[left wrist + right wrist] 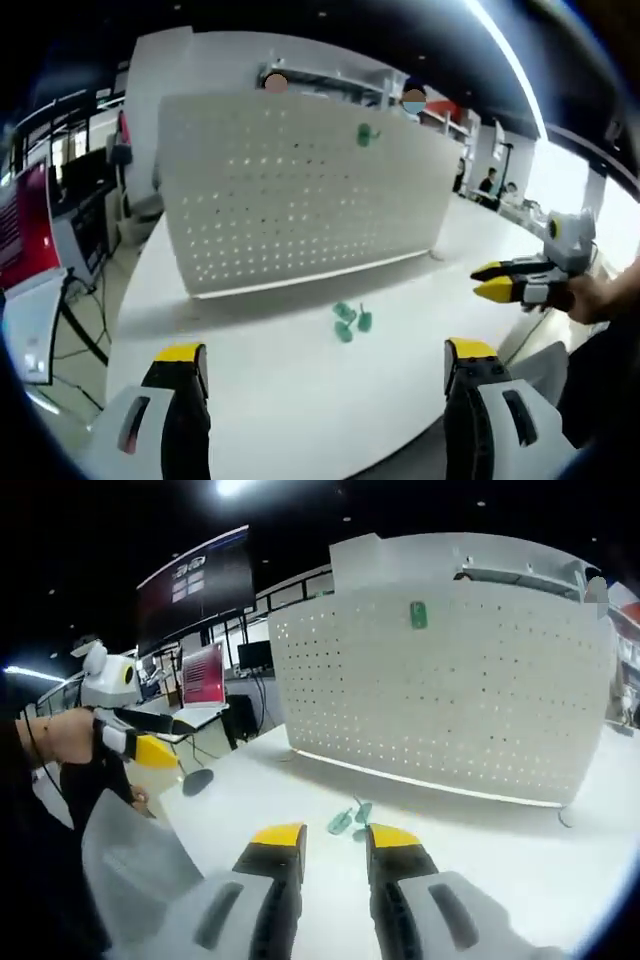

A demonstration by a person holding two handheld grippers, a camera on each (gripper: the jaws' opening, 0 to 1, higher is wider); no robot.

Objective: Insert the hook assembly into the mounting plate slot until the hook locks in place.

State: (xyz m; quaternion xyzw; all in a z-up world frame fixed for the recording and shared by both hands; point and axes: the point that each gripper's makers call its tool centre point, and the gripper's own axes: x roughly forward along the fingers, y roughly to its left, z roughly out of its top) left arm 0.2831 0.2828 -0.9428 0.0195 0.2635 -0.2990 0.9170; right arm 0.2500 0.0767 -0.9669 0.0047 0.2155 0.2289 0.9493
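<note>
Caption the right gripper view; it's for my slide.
Right tongs open above loose green hooks on the white table, facing a pegboard with one green hook mounted.

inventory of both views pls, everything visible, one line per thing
pegboard: 1, white, upright on the table
mounted hook: 1, green, high on the pegboard face
loose hooks: small cluster, count unclear, green, on the table before the pegboard
table: 1, white, under everything
red screen: 1, background, beyond the table
people: a few, far background
left gripper: yellow-tipped, open, empty, above the table
right gripper: yellow-tipped, jaws narrowly apart, empty, pointed toward the loose hooks
hand: holds the right gripper
</note>
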